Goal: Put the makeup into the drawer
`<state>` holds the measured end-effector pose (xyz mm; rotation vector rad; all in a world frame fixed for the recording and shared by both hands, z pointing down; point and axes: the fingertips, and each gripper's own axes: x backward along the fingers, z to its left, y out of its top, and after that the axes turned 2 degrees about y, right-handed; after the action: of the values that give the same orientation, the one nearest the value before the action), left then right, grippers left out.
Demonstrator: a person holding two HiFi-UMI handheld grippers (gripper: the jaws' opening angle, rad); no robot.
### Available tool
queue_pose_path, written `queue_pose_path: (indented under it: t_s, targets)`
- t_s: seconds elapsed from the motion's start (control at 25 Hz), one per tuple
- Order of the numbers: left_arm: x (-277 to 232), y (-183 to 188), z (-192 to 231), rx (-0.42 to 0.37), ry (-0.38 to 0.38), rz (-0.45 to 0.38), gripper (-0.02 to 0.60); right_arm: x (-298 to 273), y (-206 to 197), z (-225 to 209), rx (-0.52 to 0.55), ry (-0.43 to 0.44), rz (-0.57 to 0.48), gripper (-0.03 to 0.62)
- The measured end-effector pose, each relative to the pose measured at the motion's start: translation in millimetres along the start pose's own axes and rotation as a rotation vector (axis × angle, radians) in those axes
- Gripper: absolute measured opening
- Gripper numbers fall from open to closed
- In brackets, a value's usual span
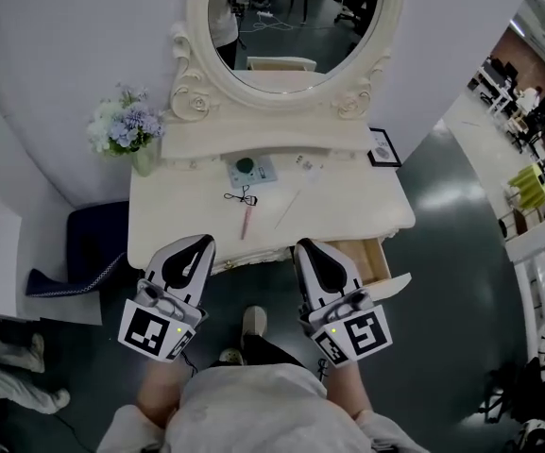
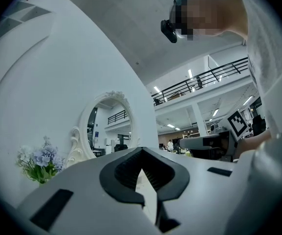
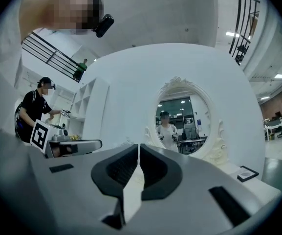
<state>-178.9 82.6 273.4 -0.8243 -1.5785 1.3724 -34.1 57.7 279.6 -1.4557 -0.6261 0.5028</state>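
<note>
Cream-painted dressing table fills the head view, and both grippers hover just off its front edge. The left gripper has its jaws pressed together with nothing between them. The right gripper matches it, tips meeting, empty. The makeup lies mid-table: a pink stick nearest the front edge and a black eyelash curler just behind it. Further back a green round pot sits on a pale card, with a thin white stick to the right. The drawer stands pulled out under the front right corner, just beside the right gripper. Flowers mark the rear left corner, a small frame the rear right.
</note>
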Motion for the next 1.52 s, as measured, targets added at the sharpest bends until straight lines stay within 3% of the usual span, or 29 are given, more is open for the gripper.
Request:
queue_pose_path:
  t_s: [0.52,0.8,1.28,1.52]
  targets:
    - [-88,-9,46,-0.042,0.071,0.014,0.011,-83,-11,-77,-0.012,0.081,0.01,0.026]
    - [-114,-23,41,-0.051,0.07,0.03,0.011,-97,-36,-103,-0.034,0.114,0.052,0.026]
    - [-130,-41,60,-0.031,0.047,0.082,0.011,-132,-81,-109,-0.067,0.119,0.18,0.026]
    - [-128,-60,78,-0.029,0.003,0.185,0.011,-156,-110,-108,-0.053,0.089,0.279,0.026]
